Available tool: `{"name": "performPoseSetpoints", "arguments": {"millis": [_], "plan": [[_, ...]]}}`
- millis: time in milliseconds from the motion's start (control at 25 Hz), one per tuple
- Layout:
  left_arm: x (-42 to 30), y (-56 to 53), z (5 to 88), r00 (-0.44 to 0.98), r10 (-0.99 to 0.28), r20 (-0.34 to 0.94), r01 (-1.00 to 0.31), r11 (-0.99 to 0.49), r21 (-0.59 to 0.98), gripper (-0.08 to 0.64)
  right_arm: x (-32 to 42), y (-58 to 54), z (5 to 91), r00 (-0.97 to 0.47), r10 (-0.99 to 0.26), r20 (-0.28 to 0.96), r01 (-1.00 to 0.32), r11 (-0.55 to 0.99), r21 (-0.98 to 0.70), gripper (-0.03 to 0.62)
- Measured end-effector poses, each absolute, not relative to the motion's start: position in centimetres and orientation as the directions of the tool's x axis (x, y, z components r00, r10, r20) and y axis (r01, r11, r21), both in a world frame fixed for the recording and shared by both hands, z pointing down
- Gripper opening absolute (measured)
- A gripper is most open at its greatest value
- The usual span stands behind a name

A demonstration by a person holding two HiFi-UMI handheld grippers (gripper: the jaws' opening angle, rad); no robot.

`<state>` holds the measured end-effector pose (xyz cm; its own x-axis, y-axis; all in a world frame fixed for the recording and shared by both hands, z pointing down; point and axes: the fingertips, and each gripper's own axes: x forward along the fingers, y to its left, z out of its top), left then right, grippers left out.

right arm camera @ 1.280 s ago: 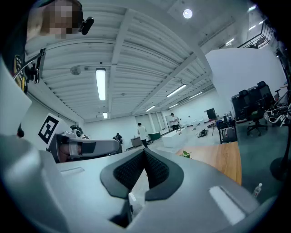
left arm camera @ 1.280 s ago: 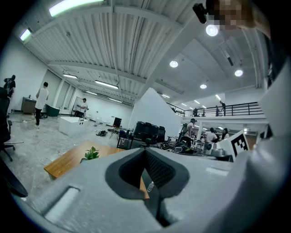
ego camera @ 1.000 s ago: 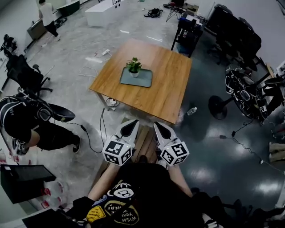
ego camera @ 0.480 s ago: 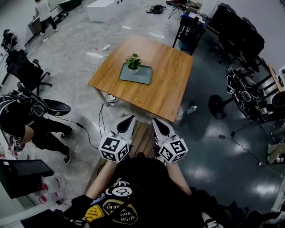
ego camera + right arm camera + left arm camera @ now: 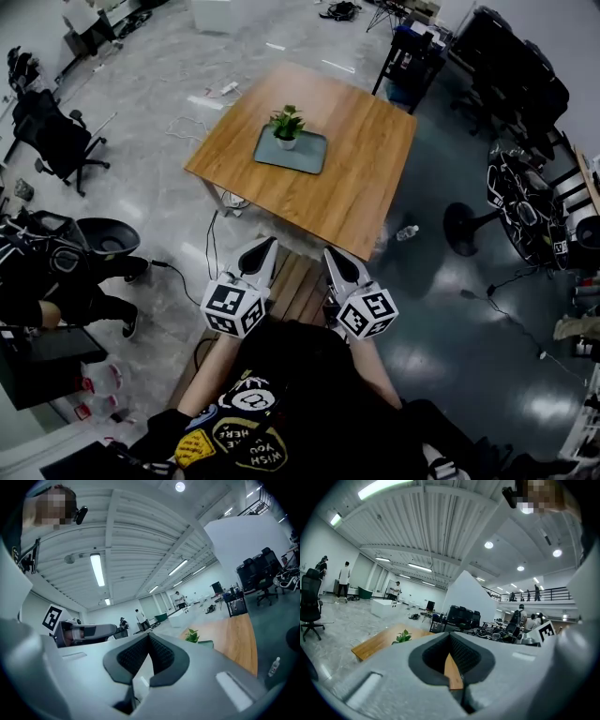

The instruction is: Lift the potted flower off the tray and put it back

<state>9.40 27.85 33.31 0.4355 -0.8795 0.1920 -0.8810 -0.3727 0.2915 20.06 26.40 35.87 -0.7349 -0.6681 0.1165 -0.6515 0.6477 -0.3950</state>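
The potted flower (image 5: 286,125), a small green plant in a white pot, stands on a grey-green tray (image 5: 305,155) in the middle of a square wooden table (image 5: 366,178). Both grippers are held close to my body, well short of the table's near edge. My left gripper (image 5: 261,251) and right gripper (image 5: 337,263) point toward the table side by side, both shut and empty. The left gripper view shows its tips (image 5: 450,637) meeting, with the flower (image 5: 403,637) far off. In the right gripper view the closed tips (image 5: 149,637) sit left of the flower (image 5: 192,635).
A wooden slatted stand (image 5: 295,286) lies below the grippers. A cable (image 5: 211,258) runs on the floor by the table's left leg. Office chairs (image 5: 61,141) and a seated person (image 5: 47,281) are at left. Dark chairs and gear (image 5: 525,197) and a bottle (image 5: 406,232) are at right.
Both grippers have drifted slightly, still shut and side by side. The view has shifted, and the person at left now sits lower and farther toward the edge.
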Motion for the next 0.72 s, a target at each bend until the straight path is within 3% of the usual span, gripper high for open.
{"name": "performPoseSetpoints", "arguments": {"millis": [520, 720], "plan": [[-5.5, 14.3, 41.6, 0.477, -0.867, 0.143, -0.863, -0.432, 0.261, -0.003, 6.5, 12.2, 44.1, -0.705, -0.704, 0.087, -0.685, 0.643, -0.343, -0.002], [-7.8, 9.1, 44.8, 0.526, -0.842, 0.12, -0.838, -0.49, 0.24, -0.003, 2.9, 8.0, 47.4, -0.696, -0.711, 0.101, -0.705, 0.651, -0.282, -0.002]]}}
